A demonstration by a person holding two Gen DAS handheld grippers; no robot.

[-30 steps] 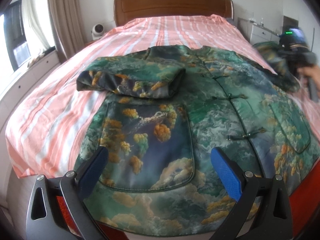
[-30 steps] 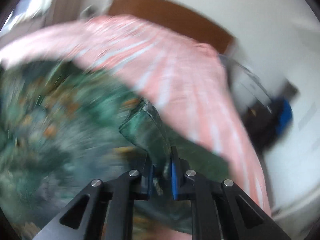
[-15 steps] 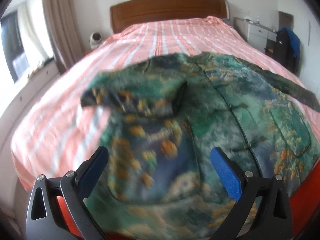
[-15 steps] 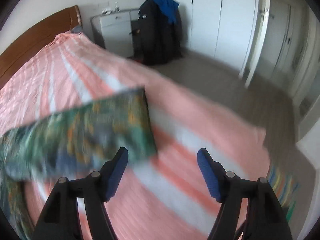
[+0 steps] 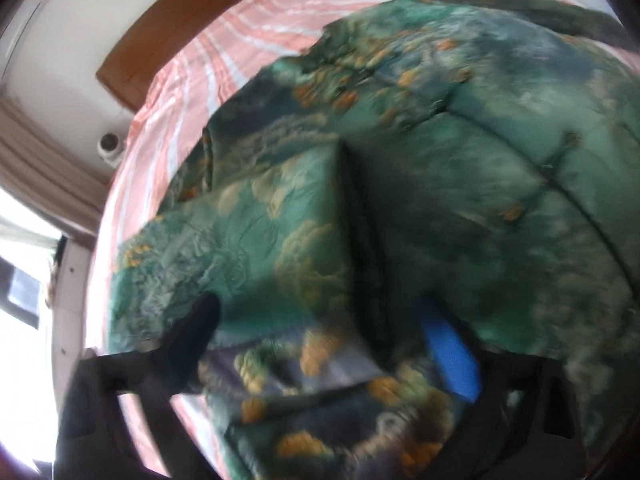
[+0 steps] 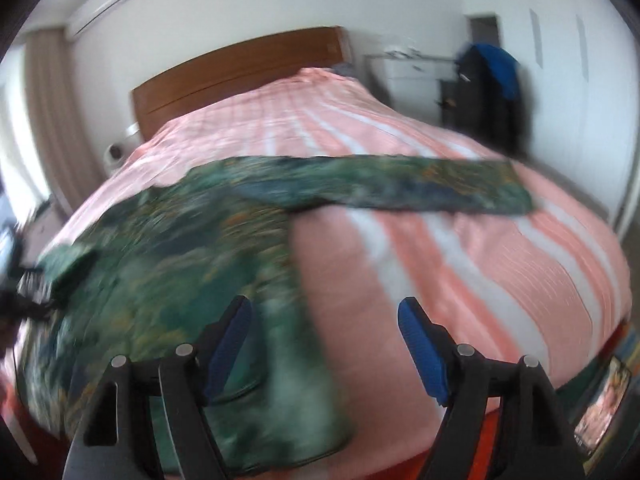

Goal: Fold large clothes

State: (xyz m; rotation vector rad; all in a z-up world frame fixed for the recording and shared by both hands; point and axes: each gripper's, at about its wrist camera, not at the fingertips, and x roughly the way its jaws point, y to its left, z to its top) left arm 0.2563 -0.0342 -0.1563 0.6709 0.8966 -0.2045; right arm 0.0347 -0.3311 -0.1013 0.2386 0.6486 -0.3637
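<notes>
A large green jacket (image 5: 460,184) with orange and cloud print lies spread on the pink striped bed (image 5: 240,52). Its left sleeve (image 5: 248,240) is folded across the chest. My left gripper (image 5: 320,340) is open, its jaws wide apart, close over that folded sleeve's end. In the right wrist view the jacket (image 6: 168,264) lies at left with its other sleeve (image 6: 400,188) stretched out flat to the right across the bed (image 6: 500,264). My right gripper (image 6: 324,344) is open and empty above the jacket's lower right edge.
A wooden headboard (image 6: 240,68) stands at the far end. Curtains (image 6: 48,120) and a window are at left. A white dresser (image 6: 412,76) and dark clothes on a stand (image 6: 492,92) are at right. The bed's red front edge (image 6: 492,424) is near the right gripper.
My right gripper let go of the right sleeve, which now lies stretched out, and swung back toward the jacket. My left gripper moved forward and down, close onto the folded left sleeve.
</notes>
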